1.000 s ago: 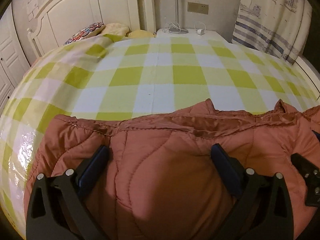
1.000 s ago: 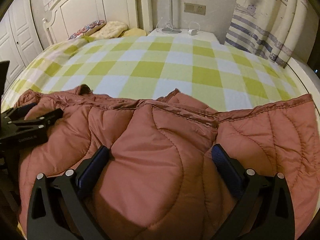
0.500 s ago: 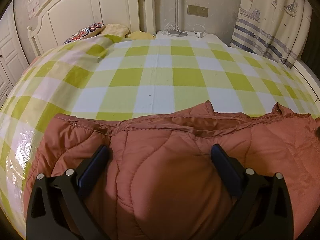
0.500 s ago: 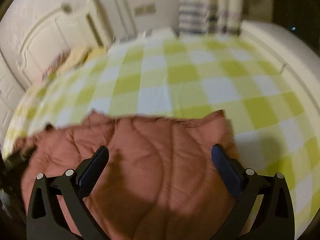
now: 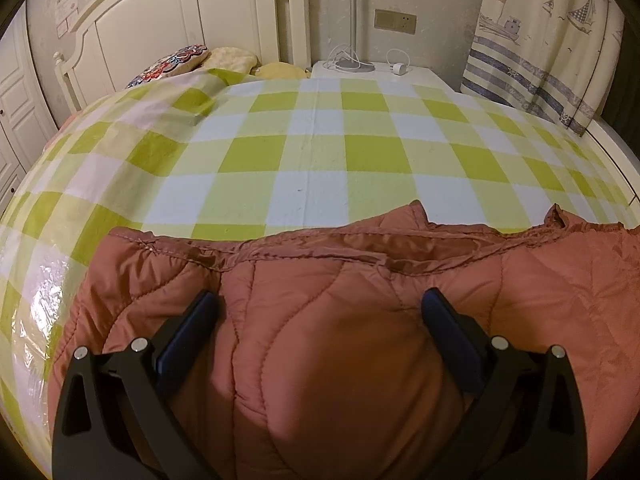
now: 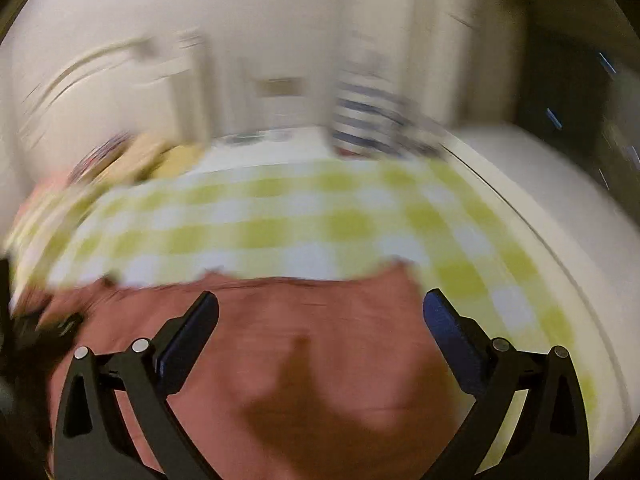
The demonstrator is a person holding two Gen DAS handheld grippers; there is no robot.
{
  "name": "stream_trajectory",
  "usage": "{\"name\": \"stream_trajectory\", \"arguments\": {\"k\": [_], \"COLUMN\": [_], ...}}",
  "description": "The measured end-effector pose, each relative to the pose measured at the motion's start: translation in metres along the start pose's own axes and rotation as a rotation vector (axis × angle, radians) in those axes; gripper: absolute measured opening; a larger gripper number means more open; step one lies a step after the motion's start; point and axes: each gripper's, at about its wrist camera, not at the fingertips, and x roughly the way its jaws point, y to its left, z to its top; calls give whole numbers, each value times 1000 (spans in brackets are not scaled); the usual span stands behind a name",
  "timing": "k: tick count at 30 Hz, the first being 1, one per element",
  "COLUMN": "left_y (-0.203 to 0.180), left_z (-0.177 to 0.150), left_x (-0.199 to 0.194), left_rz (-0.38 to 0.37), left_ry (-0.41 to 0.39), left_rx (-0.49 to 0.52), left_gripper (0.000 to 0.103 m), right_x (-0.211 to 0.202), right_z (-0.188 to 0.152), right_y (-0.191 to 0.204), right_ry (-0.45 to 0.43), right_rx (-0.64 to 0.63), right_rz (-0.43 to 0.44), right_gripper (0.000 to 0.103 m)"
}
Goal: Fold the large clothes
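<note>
A rust-red quilted jacket lies spread on the green and white checked bed cover. My left gripper is open, low over the jacket, its fingers pressing into the padding on both sides of a bulge. My right gripper is open and empty, raised above the jacket; that view is blurred by motion. The left gripper shows dimly at the left edge of the right wrist view.
A white headboard and pillows stand at the far left. A white nightstand with a lamp base and charger sits behind the bed. A striped curtain hangs at the right. The bed's right edge is bare white.
My right gripper has lifted off the jacket and swung up and to the right, blurring its view. My left gripper has stayed almost still on the jacket.
</note>
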Motion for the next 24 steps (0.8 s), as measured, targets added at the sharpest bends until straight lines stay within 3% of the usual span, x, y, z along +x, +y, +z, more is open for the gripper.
{"name": "stream_trajectory", "arguments": {"k": [2,3,5,7,10,13,15,18,24], "left_y": [-1,-1,-1,0,8,53,85,92,83], "left_z": [0,0,0,1,9,10,9,2,1], "left_x": [0,0,0,2,-1,-25,-22,9,-4], "left_rz": [-2,-2,-6,-11,-25,-16,-24,-41,92], "left_ry": [-2,-3,-4,10,14,-98,-81,57,-22], "left_rx": [-2,-2,-5,-4,0,-171,-266,-236,-235], "left_gripper": [101,101,101,101,101,101,101,101,101], "right_x": [15,36,73,79,79,76,75,77,75], "right_z": [-6,-16,-33,-31,-31,-34,-34,-34,-33], "right_y": [42,59,72,60,56,50,48,56,57], "right_ry": [56,133,237,232,231,227,228,226,218], "right_rx": [-156,-219,-238,-167,-165,-162,-162,-162,-164], "right_rz": [55,40,48,72,82,86,87,91,82], "right_gripper": [98,98,99,99,99,99,99,99,99]}}
